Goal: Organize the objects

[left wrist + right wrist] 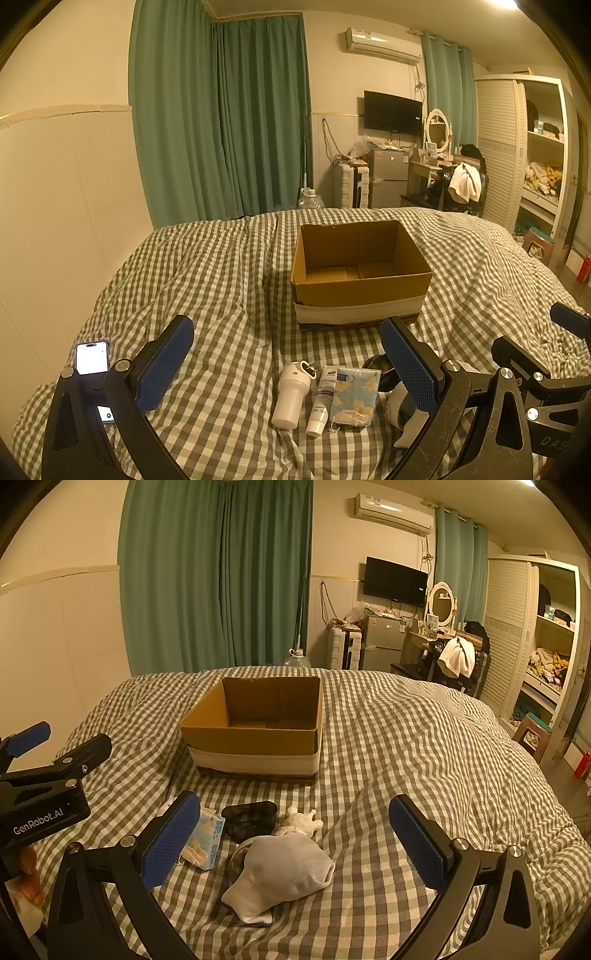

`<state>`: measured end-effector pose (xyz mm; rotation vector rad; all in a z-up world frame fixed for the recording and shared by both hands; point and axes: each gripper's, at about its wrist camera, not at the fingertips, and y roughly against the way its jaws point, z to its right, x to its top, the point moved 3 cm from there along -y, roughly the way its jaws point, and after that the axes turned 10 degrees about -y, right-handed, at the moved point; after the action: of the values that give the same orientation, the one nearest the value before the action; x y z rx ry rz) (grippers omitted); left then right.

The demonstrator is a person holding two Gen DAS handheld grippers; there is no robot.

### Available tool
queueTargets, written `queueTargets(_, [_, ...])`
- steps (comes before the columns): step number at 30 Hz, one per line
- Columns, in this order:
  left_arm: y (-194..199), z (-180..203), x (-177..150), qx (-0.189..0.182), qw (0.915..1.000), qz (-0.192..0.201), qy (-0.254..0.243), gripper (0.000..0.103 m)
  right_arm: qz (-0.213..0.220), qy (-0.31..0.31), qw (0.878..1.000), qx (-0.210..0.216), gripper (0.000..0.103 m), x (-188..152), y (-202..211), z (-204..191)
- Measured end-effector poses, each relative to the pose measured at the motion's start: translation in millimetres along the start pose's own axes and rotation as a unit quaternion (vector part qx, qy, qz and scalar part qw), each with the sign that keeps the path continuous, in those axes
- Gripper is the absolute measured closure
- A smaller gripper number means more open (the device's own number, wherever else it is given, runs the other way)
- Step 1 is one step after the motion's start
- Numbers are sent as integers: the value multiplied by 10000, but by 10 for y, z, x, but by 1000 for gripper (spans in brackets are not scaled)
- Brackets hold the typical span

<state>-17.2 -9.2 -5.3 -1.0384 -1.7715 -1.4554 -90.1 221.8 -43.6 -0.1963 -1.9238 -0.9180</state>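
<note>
An open, empty cardboard box sits on the checked bed; it also shows in the right wrist view. In front of it lie a white bottle, a tube, a flowered tissue pack, a white cap, a dark glasses case and a small white figure. My left gripper is open and empty above the bottle and tube. My right gripper is open and empty above the cap and case.
A lit phone lies on the bed at the left. The checked duvet is rumpled. Beyond the bed are green curtains, a small fridge, a dressing table and a wardrobe.
</note>
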Motion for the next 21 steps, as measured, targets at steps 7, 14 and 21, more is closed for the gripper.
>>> queueTargets(7, [9,-2,10,18,10000,-21,-27,0,9,71,10000,18,0,8,40,-25])
queueTargets(14, [16,11,2,47,10000,-2,-4,0,-13,98,9999,95,3,2,36,-46])
queueTargets(21, [-45,22,-30,88,9999,-112,-1,0,-112,123,9998,136,3,-38,-16,-60])
